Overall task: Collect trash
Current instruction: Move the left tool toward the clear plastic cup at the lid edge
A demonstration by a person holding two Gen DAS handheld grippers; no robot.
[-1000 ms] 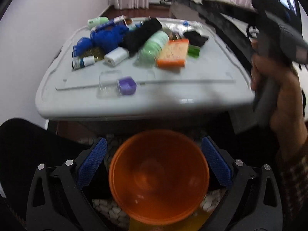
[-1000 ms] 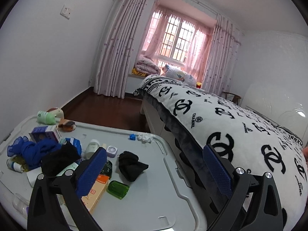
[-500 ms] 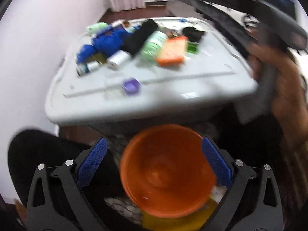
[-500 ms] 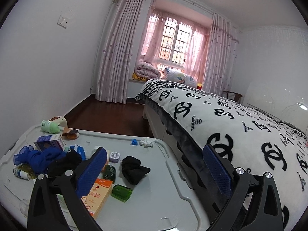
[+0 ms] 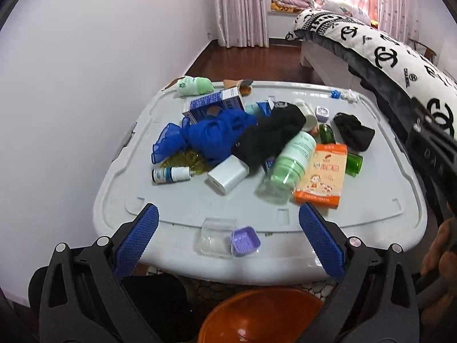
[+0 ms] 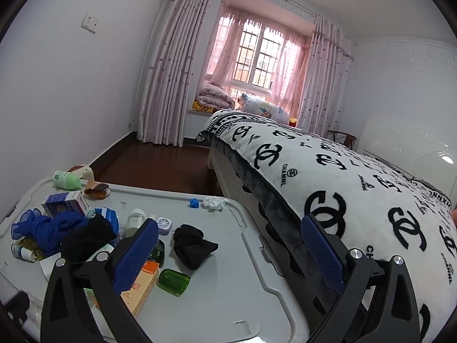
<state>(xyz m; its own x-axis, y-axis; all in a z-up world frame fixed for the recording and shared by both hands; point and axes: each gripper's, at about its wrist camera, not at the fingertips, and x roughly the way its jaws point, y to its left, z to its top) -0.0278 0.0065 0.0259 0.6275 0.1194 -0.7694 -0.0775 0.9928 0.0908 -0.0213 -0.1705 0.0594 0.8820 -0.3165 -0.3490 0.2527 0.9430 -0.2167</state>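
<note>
Across the middle of the left wrist view lies the grey worktop (image 5: 177, 203), a big plastic lid, and nearly all the clutter sits on it, so the collecting looks barely begun, if at all. At the bottom edge of the frame the rim of an orange bin (image 5: 262, 317) shows below the worktop's near edge; I cannot tell what is in it. Largest in the heap are a blue cloth (image 5: 211, 137) and a black cloth (image 5: 268, 140) at centre, touching each other. Right of them a pale green bottle (image 5: 288, 165) lies on its side, its long axis running from upper right to lower left, clear cap toward the camera. Just beside it lies an orange box (image 5: 322, 177) flat, long axis nearly up and down the frame. Smaller pieces: a white block (image 5: 227, 175), a small spray bottle (image 5: 170, 173) lying left to right, a green glass bottle (image 5: 352, 164). Nearest, at the worktop's front edge, a clear case with a purple insert (image 5: 228, 241) sits between the fingers of the left gripper (image 5: 228, 245), which stand wide and hold nothing. In the right wrist view the right gripper (image 6: 228, 257) is likewise wide and empty, above the worktop's right side.
</note>
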